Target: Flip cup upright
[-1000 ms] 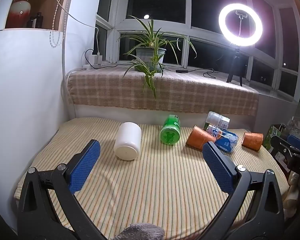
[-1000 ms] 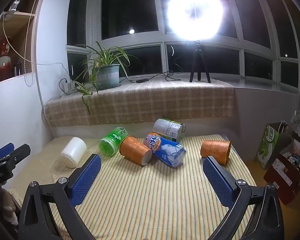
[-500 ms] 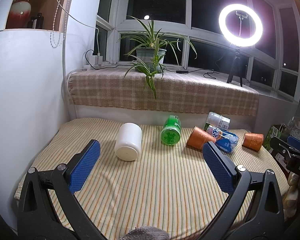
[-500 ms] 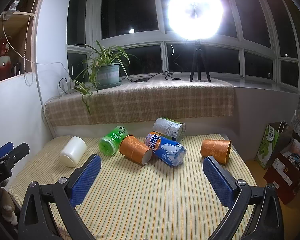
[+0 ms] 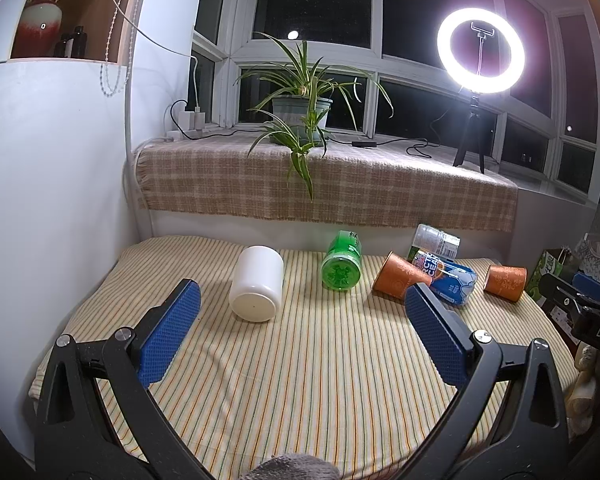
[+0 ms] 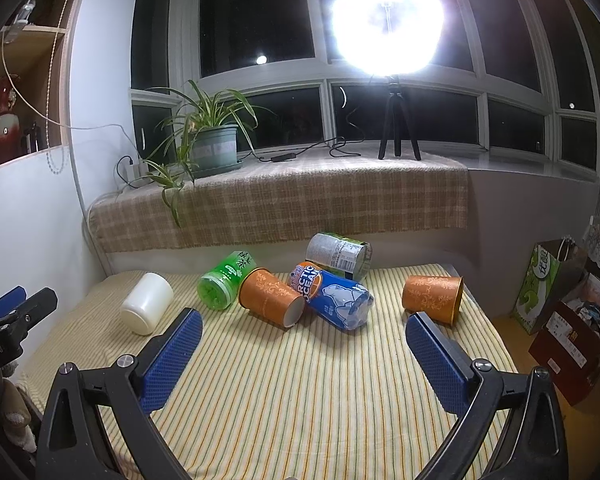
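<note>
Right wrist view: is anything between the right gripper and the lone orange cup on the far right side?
Nothing visible. The right gripper is open, and only bare striped cloth lies between it and the lone orange cup, which lies on its side beyond the right finger. The blue can and other orange cup lie off to the left.

Each gripper, the left gripper (image 5: 303,330) and the right gripper (image 6: 304,354), had black angular plastic arms with silver screws. Their fingers (image 5: 168,338) carried blue, finely textured rectangular pads. White lettering marked the black body.
</note>
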Demonstrator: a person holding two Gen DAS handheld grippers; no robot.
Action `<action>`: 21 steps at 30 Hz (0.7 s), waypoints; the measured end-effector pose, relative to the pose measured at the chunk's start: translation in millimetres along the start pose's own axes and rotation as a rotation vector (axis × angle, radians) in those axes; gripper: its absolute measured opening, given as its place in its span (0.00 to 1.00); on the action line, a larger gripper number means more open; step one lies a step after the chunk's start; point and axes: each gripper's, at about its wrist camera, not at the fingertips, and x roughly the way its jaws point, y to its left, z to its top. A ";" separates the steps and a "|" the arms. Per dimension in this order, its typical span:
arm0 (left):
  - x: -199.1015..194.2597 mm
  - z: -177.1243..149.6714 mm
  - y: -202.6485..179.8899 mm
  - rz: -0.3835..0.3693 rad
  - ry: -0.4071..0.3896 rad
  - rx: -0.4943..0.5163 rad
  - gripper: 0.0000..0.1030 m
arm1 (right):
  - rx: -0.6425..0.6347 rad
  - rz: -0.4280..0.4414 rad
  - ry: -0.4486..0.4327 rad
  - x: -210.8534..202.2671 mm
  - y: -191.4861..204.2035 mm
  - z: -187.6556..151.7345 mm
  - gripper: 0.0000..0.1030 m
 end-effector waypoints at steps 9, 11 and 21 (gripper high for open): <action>0.0 0.0 0.0 -0.001 0.000 0.000 1.00 | 0.004 0.000 0.004 0.7 0.3 -1.2 1.00; 0.0 0.0 -0.1 0.000 0.000 0.001 1.00 | 0.005 0.001 0.004 0.9 -0.2 -0.8 1.00; 0.0 0.0 0.1 0.000 -0.001 0.000 1.00 | 0.007 0.001 0.006 1.4 -0.2 -0.9 1.00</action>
